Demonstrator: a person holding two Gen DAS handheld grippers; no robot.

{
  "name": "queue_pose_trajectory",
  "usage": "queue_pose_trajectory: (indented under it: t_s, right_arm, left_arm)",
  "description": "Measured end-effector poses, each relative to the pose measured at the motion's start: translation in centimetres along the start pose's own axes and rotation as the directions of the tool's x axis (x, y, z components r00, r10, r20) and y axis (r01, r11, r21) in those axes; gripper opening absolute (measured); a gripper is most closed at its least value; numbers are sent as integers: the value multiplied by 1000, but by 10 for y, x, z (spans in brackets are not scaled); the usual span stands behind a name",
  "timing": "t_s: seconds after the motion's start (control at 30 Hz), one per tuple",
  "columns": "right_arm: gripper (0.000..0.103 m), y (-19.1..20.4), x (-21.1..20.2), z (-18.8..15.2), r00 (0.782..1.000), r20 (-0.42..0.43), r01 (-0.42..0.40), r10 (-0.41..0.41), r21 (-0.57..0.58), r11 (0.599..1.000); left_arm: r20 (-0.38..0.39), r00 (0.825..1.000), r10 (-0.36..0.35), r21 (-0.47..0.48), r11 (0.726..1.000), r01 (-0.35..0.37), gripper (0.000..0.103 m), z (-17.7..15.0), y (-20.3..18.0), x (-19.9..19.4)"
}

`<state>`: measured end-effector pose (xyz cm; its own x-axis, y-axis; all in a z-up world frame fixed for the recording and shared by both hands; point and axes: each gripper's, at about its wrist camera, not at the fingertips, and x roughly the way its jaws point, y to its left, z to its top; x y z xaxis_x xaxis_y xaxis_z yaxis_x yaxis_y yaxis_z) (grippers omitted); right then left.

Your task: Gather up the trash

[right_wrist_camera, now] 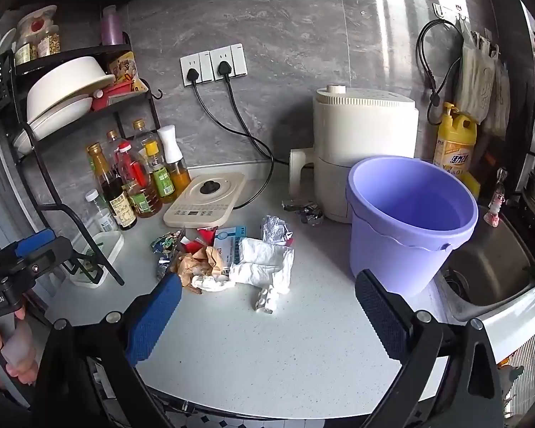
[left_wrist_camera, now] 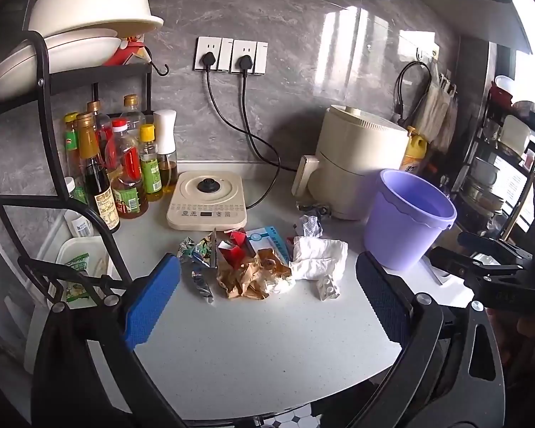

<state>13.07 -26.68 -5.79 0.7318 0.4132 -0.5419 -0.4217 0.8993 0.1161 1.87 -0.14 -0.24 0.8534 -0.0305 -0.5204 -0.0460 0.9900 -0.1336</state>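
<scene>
Left gripper [left_wrist_camera: 267,306] jaws wide, empty; right gripper [right_wrist_camera: 267,310] jaws wide, empty, above countertop [right_wrist_camera: 267,349].

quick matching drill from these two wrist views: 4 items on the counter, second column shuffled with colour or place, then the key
Items
1. bucket
2. crumpled paper
3. induction cooker
4. dish soap bottle

Descriptions
A. yellow, standing by the wall behind the bucket
B. cream, flat, plugged into the wall socket
C. purple, open top, next to the sink
D. brown, in the trash pile at mid-counter

Pairs: 1-C, 2-D, 3-B, 4-A
</scene>
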Motion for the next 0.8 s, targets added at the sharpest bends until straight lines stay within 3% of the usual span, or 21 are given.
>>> queue_pose_trajectory:
  t_s: [0.33, 0.8]
  right_arm:
    - [95, -6, 2, 0, 1000, 4, -6, 6, -2, 1000]
    - [95, -5, -4, -2, 1000, 8, -1, 1, 5, 1000]
  left_arm:
    - [24, 999, 21, 1, 1000, -21, 98, 3, -2, -4]
    - [29, 1000, -4, 14, 1000, 3, 98, 3, 1, -12]
